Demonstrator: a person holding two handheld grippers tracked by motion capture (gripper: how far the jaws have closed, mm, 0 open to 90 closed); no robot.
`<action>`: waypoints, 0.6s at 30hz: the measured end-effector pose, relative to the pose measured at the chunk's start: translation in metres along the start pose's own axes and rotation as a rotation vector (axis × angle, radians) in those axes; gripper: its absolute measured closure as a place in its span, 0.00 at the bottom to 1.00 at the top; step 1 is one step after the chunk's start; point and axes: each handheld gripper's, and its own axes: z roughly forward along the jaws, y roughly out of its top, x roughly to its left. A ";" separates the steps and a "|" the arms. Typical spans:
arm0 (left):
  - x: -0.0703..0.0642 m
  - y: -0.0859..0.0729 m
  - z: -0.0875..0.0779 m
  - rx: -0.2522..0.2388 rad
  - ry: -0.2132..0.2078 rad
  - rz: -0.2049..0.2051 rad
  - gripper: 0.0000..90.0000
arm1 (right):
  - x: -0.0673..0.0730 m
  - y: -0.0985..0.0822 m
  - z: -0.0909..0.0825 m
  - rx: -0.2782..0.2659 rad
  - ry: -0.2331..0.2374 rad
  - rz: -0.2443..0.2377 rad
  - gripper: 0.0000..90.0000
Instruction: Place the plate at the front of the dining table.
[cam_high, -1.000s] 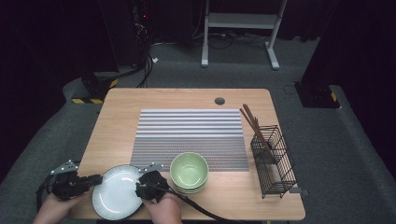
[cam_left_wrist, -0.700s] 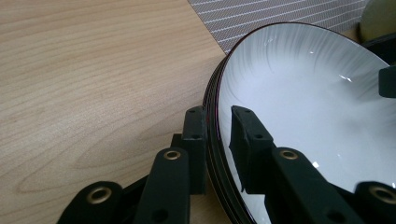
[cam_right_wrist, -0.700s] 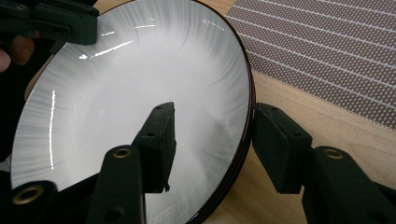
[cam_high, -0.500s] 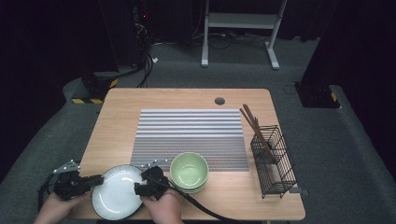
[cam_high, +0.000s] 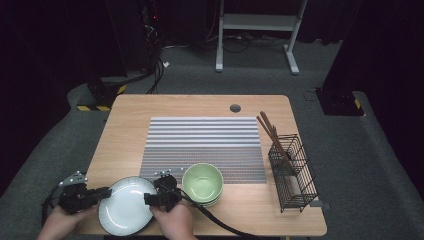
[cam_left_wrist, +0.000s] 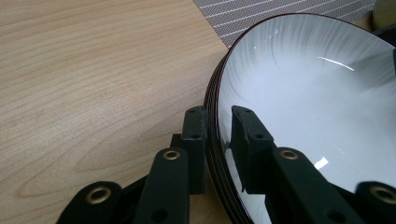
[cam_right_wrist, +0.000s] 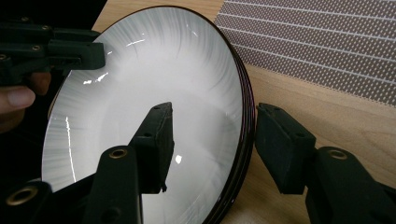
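Wooden table (cam_high: 130, 115), 2 claws astride white plates' (cam_high: 125, 207) rims.

A dark lab or recording studio: a lone wooden desk (cam_high: 200, 107) on grey carpet (cam_high: 350, 150), black equipment with cables (cam_high: 155, 70) behind.

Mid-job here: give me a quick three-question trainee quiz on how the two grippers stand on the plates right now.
1. True or false: the left gripper is clamped on the rim of the plate stack.
2. Which describes the right gripper? A) shut on the rim B) jaws apart, astride the rim C) over the green bowl
3. What stands in the wire basket?

Key: 1 true. 2 B; its jaws have just been opening, with the rim between them but the outer jaw clear of it. 3 chopsticks.
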 end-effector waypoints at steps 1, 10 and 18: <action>-0.001 0.000 0.000 -0.007 0.011 0.007 0.85 | 0.000 0.000 0.000 0.001 0.001 0.012 0.54; -0.002 0.002 0.000 -0.028 0.028 0.020 0.90 | -0.003 0.003 0.003 0.014 0.001 0.055 0.59; -0.001 0.004 0.002 -0.034 0.026 0.011 0.91 | -0.003 0.001 0.005 0.011 -0.034 0.015 0.69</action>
